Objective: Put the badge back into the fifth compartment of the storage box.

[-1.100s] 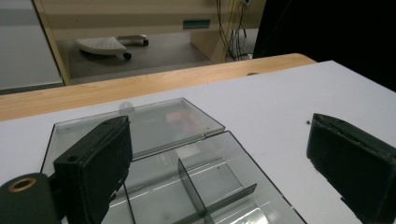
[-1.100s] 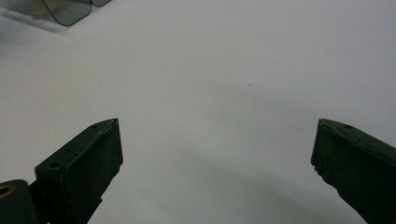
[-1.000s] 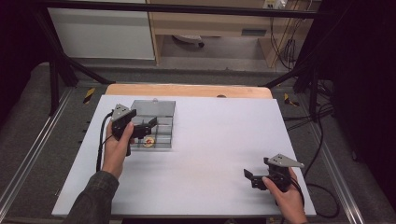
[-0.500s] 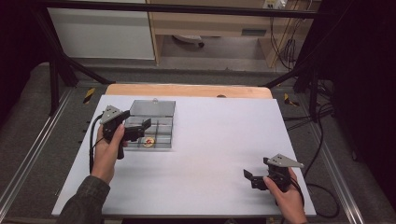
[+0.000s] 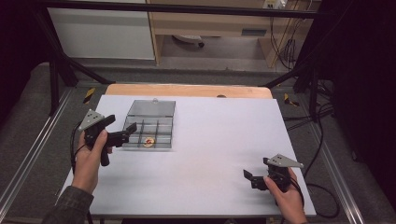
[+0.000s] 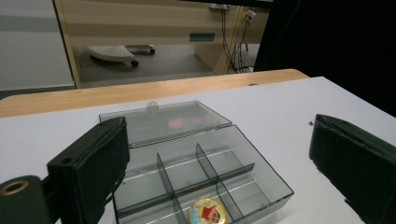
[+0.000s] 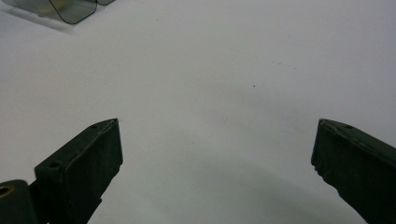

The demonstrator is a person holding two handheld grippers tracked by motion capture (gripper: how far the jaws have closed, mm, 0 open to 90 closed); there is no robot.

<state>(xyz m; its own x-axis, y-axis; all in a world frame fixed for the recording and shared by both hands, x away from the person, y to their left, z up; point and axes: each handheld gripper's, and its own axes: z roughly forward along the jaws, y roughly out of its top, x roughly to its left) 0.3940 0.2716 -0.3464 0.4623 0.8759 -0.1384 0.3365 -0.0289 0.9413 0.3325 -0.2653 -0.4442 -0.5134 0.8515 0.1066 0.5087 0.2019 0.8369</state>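
Observation:
A clear grey compartment box [image 5: 150, 125] lies open at the left of the white table, its lid [image 6: 163, 120] laid flat behind it. A round cartoon badge [image 5: 148, 141] [image 6: 208, 211] rests in a near compartment. My left gripper [image 5: 123, 123] [image 6: 217, 140] is open and holds nothing; it hovers at the box's left edge, pointed across it. My right gripper [image 5: 250, 179] [image 7: 217, 128] is open too, low over bare table near the front right, far from the box.
A wooden strip [image 5: 187, 90] runs along the table's far edge. A corner of the box [image 7: 70, 9] shows at the top left of the right gripper view. Cables [image 5: 322, 140] hang off the right side. Metal frame rails [image 5: 28, 154] flank the table.
My left gripper has drawn back to the left and toward the person, off the box to its left edge. The right gripper has stayed put.

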